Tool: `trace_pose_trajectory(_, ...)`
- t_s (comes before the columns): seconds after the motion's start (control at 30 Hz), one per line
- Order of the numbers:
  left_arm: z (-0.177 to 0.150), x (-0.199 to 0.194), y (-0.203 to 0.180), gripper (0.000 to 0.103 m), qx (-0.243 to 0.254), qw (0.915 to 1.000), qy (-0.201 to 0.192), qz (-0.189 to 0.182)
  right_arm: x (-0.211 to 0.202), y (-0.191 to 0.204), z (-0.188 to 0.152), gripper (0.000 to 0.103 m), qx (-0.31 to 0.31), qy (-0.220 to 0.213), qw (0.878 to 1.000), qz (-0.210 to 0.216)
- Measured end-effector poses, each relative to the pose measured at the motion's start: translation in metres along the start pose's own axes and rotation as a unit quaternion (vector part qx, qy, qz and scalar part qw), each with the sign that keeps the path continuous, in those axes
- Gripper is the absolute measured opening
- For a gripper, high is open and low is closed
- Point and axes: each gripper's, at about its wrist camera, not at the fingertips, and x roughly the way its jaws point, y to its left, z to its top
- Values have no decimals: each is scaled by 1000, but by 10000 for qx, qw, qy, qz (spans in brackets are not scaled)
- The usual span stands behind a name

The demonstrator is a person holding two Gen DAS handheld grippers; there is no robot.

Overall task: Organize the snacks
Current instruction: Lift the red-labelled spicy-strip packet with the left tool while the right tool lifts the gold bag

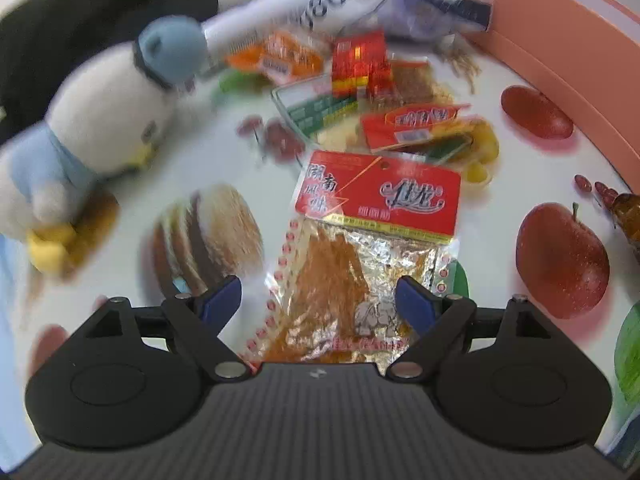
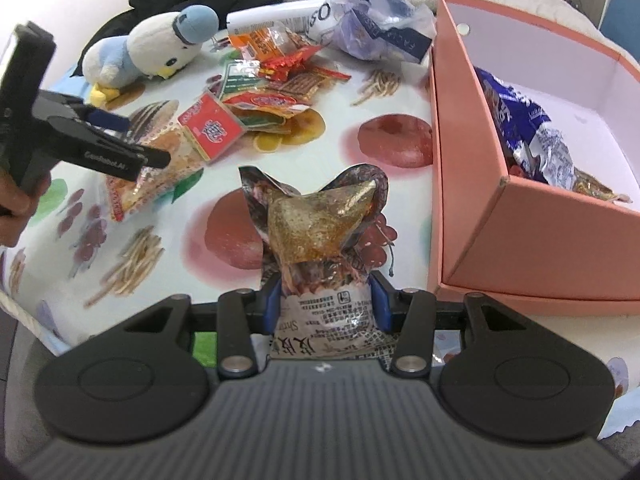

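Observation:
My left gripper (image 1: pixel 318 296) is open above the fruit-print tablecloth. A clear snack packet with a red header (image 1: pixel 376 196) lies flat between its blue pads (image 1: pixel 224 296), which stand apart from it. The same packet (image 2: pixel 212 130) and the left gripper (image 2: pixel 144 140) show at the left of the right wrist view. My right gripper (image 2: pixel 326 294) is shut on a crinkled dark snack bag (image 2: pixel 320 216) with a golden window, held upright above the table. The pink cardboard box (image 2: pixel 480 216) stands open just to its right, with a blue snack bag (image 2: pixel 516 120) inside.
A pile of loose snack packets (image 2: pixel 280 76) lies mid-table, also blurred in the left view (image 1: pixel 360 72). A plush bird (image 2: pixel 152 52) sits at the far left. A crumpled plastic bag (image 2: pixel 380 28) and a white tube (image 2: pixel 272 16) lie behind. A hand (image 2: pixel 16 200) holds the left gripper.

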Motion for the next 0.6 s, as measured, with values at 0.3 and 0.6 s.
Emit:
trace_pose_trajectory(0.3,-15,-7,-7,67,-619,9979,-119,-130,7,-9,0,48,122,119,9998,119)
trace_pose_trajectory(0.6,-31,-27,-37,46,-887,9960,-87,-50,5,-6,-1,48,41,100,9998,192)
